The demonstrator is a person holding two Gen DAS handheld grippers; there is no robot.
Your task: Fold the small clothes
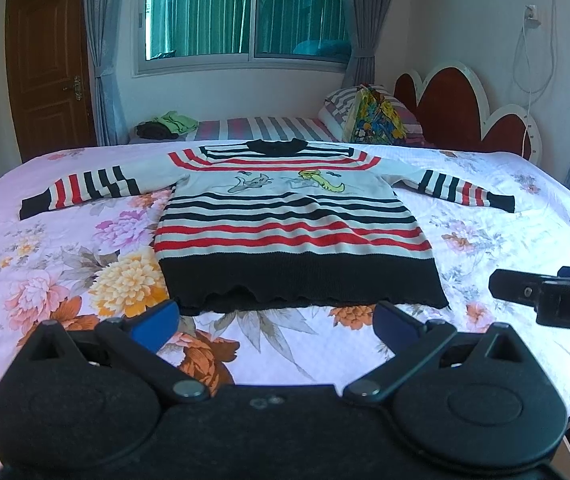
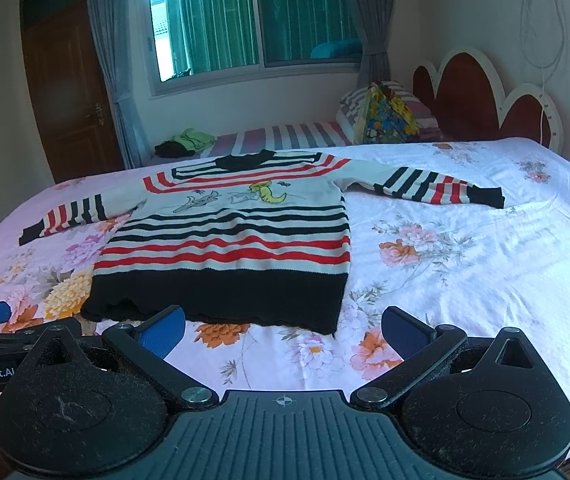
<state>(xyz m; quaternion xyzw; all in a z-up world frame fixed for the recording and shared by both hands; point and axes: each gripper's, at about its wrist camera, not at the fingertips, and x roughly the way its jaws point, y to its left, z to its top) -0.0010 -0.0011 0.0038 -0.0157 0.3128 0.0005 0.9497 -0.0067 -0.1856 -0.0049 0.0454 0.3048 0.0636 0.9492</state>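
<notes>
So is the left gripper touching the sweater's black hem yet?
Apart. In the left wrist view, bare floral sheet shows between the open left gripper and the sweater hem.

Daylight enters through the window [image 1: 245, 12], leaving the bed [image 1: 505, 216] brightly washed out at right. Fisheye bending curves the edges; corners darken.

striped sweater [image 1: 289, 236] lies flat on the floral bedsheet [image 1: 65, 272]; left gripper [image 1: 276, 322] fingers [image 1: 156, 325] spread, empty.
</notes>
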